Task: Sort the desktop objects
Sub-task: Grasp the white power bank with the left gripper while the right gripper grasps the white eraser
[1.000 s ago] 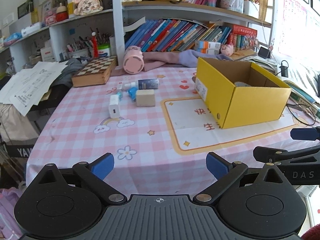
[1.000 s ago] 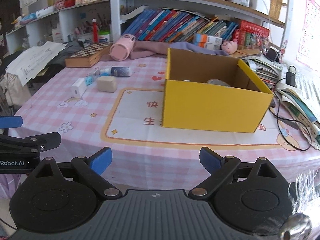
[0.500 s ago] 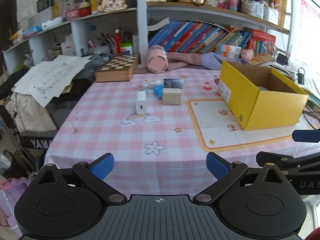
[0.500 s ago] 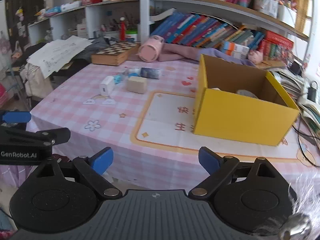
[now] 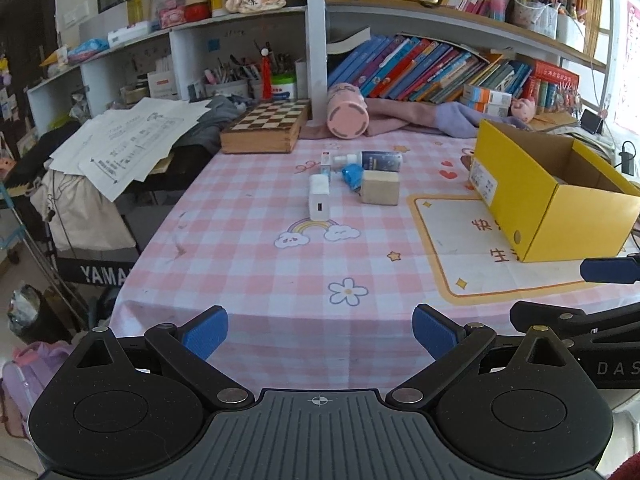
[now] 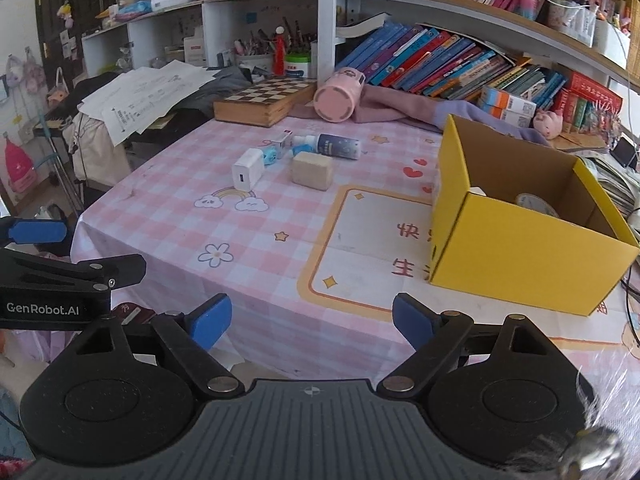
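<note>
A small cluster lies mid-table: a white charger (image 5: 319,202) (image 6: 248,169), a beige block (image 5: 380,187) (image 6: 312,170), a blue round item (image 5: 352,175) (image 6: 270,155) and a lying bottle with a dark label (image 5: 372,160) (image 6: 334,146). An open yellow box (image 5: 548,196) (image 6: 516,220) stands to their right, with some things inside. My left gripper (image 5: 320,330) hovers open over the table's near edge, empty. My right gripper (image 6: 312,320) hangs there too, its jaws wide but closing, nothing between them. Each gripper shows at the other view's side.
A chessboard box (image 5: 268,126), a pink cup on its side (image 5: 347,116) and purple cloth (image 5: 440,118) line the table's far edge under bookshelves. Loose papers (image 5: 128,144) drape over a keyboard stand at the left. Cables (image 6: 634,292) lie right of the box.
Both views have swung left: the yellow box has slid toward the right of each picture and the object cluster sits nearer the centre. The right gripper's jaws have narrowed slightly.
</note>
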Motion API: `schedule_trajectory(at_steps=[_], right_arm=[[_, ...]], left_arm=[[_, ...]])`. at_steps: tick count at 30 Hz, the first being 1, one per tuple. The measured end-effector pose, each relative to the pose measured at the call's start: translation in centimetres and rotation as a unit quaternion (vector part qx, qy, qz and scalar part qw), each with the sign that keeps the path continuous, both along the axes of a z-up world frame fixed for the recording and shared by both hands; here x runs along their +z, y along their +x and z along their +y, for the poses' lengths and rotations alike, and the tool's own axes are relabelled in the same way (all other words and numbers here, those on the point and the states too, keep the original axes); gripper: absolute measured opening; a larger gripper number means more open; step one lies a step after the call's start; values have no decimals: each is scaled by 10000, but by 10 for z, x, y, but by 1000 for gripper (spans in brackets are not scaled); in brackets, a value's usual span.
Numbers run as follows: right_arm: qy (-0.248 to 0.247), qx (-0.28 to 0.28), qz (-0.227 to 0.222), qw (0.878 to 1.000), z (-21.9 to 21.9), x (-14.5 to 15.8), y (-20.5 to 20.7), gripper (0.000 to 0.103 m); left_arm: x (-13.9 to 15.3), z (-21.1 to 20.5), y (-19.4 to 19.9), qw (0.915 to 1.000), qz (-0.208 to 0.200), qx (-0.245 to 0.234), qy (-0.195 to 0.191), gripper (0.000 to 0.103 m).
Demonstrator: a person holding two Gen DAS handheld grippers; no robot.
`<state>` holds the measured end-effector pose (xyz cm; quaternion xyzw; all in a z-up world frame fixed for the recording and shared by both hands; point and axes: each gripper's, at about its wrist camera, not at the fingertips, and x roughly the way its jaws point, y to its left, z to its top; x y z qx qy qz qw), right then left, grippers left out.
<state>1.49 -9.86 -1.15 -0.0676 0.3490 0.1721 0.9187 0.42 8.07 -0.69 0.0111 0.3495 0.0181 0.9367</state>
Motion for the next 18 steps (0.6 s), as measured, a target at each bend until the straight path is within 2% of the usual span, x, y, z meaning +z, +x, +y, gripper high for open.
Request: schedule_trajectory(at_steps=[8, 18], right_arm=[[-73, 134, 69, 9999, 9, -4, 26, 85], [-66, 197, 160, 9997, 12, -8, 77, 79]], left_arm=[[-3, 5, 20, 10000, 45, 52, -15, 100], [-6, 4, 64, 10000, 52, 29, 8, 100]])
